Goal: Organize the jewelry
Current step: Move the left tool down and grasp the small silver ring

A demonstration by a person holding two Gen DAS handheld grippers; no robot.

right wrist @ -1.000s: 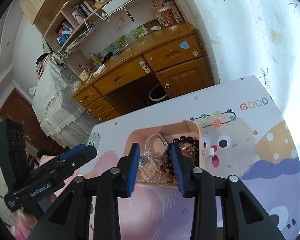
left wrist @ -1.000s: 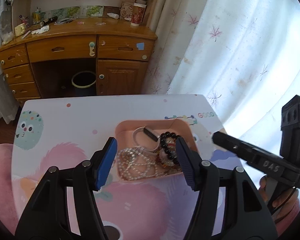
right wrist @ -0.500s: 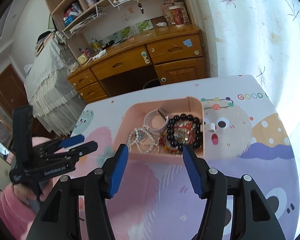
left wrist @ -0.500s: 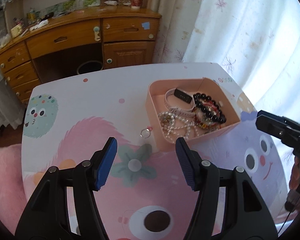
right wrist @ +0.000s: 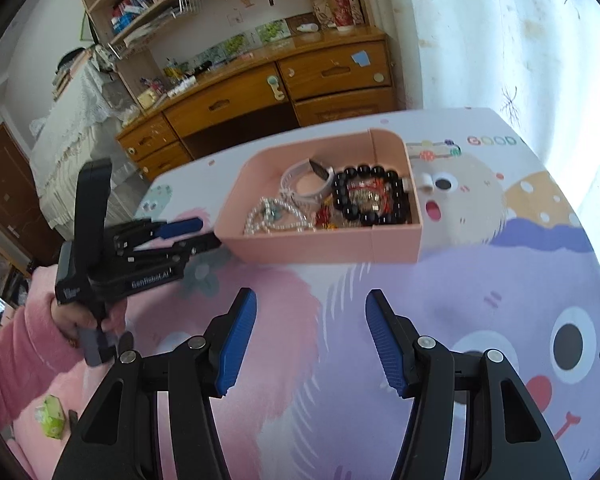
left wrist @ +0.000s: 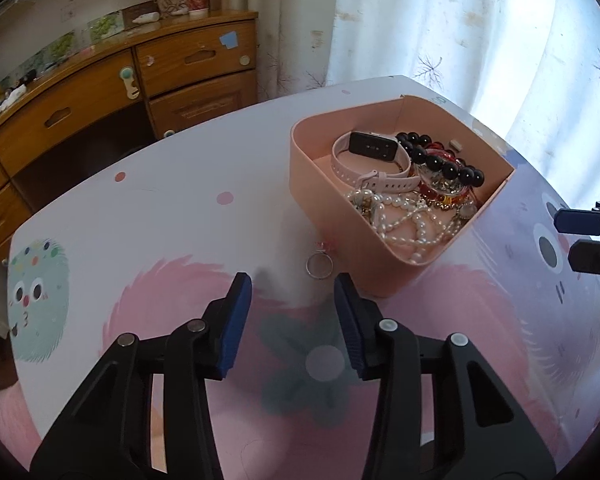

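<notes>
Right tool [left wrist: 580, 240] in left wrist view: only two blue fingertips show, body cut off by right edge. Pink tray [left wrist: 332, 208] near wall hides part of the pearl strand [left wrist: 404, 220]; tangle under the black bead bracelet [left wrist: 440, 160] too jumbled to separate. Ring [left wrist: 319, 266] on worktop [left wrist: 160, 216]: small, pink bit at its top unclear. In right wrist view the ring is not visible, left tool [right wrist: 188, 236] motion-blurred, tips meeting the tray corner, contact unclear. Items on wooden desk [right wrist: 260, 92] too small to identify. Green object [right wrist: 52, 422] at lower left unidentifiable.
</notes>
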